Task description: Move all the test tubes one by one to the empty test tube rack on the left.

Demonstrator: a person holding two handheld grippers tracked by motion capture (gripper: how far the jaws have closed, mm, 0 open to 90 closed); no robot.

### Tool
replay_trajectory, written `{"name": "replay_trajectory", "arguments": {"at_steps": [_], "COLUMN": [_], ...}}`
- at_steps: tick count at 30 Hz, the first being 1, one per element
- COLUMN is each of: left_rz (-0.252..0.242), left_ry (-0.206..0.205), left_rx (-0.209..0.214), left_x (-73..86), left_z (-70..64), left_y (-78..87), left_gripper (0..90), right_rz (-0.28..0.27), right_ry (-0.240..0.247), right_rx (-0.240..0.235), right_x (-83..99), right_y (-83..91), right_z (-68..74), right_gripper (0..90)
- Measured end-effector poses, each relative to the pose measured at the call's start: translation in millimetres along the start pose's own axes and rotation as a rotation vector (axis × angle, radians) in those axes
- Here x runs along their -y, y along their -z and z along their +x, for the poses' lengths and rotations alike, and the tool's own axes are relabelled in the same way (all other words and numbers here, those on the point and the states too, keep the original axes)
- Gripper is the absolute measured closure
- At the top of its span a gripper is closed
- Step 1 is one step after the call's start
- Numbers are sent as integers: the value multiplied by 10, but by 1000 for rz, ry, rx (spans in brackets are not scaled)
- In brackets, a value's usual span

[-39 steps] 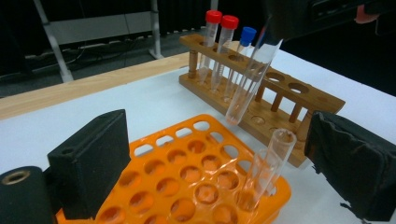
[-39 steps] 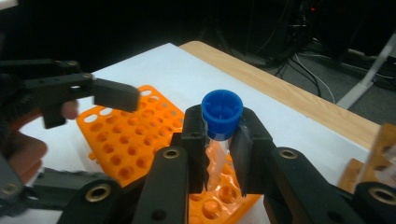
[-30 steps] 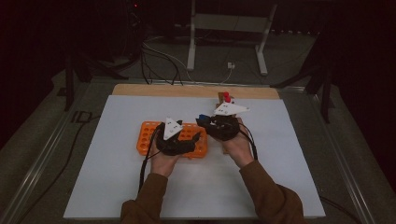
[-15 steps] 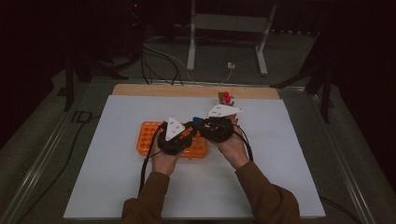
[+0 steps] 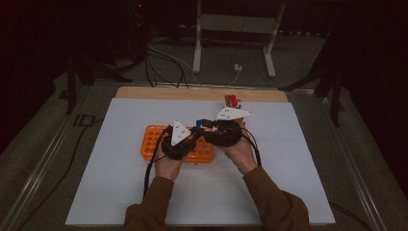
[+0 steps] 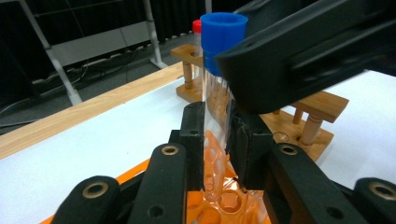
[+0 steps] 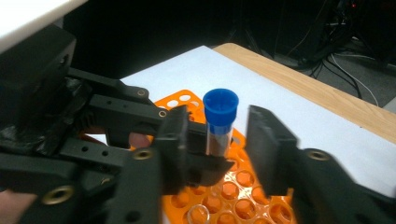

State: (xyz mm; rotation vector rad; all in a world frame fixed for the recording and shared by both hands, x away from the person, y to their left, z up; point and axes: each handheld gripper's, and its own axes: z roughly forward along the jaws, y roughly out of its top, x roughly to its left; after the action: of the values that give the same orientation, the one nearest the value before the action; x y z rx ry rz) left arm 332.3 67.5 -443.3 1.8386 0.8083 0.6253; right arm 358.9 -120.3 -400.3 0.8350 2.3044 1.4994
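A clear test tube with a blue cap (image 6: 223, 28) stands upright over the orange tube rack (image 6: 219, 205). My left gripper (image 6: 215, 126) is shut on the tube's glass below the cap. My right gripper (image 7: 219, 119) is open, with its jaws on either side of the tube (image 7: 219, 126) near the cap; the left jaw looks close to it and the right jaw is apart. In the high view both grippers meet over the right end of the orange rack (image 5: 151, 139), left gripper (image 5: 197, 132) and right gripper (image 5: 206, 127), with the blue cap (image 5: 203, 122) between them.
A wooden tube stand (image 5: 231, 102) holding a red-capped tube (image 5: 234, 98) sits behind the hands, also visible as the wooden stand (image 6: 322, 105). A white sheet (image 5: 120, 183) covers the table, with a wooden strip (image 5: 192, 94) along its far edge. Cables trail from both grippers.
My right gripper has moved left with the blue-capped tube toward the left gripper. The two grippers now meet over the rack's right end.
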Motion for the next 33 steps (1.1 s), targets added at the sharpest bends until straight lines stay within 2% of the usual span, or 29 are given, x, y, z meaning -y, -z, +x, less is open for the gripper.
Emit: {"name": "replay_trajectory", "arguments": {"at_steps": [3,5,10,15,24,33], "left_rz": [1,1,3,3,7,12], "left_ry": [4,7,17,44,74,101], "left_rx": [-3,-4,0,5,17,27], "left_x": [0,2,15,41,110,195], "left_z": [11,15,22,42,61,43], "left_y": [4,8,12,29,67,88], "left_gripper": [766,766,766,766,767,767], "right_rz": [-14,-14,-8,-9,-19,-36], "right_ry": [-8,-17,-28,-44,-58,-66], "right_rx": [-8,4,30,54,88,136], "right_x": [4,8,44,100,204,298], "right_y": [38,56,82,121,237,356], "right_z": [-31,-48,-95,-148,-244,-305], "right_gripper": [443,377,270,167,35,2]}}
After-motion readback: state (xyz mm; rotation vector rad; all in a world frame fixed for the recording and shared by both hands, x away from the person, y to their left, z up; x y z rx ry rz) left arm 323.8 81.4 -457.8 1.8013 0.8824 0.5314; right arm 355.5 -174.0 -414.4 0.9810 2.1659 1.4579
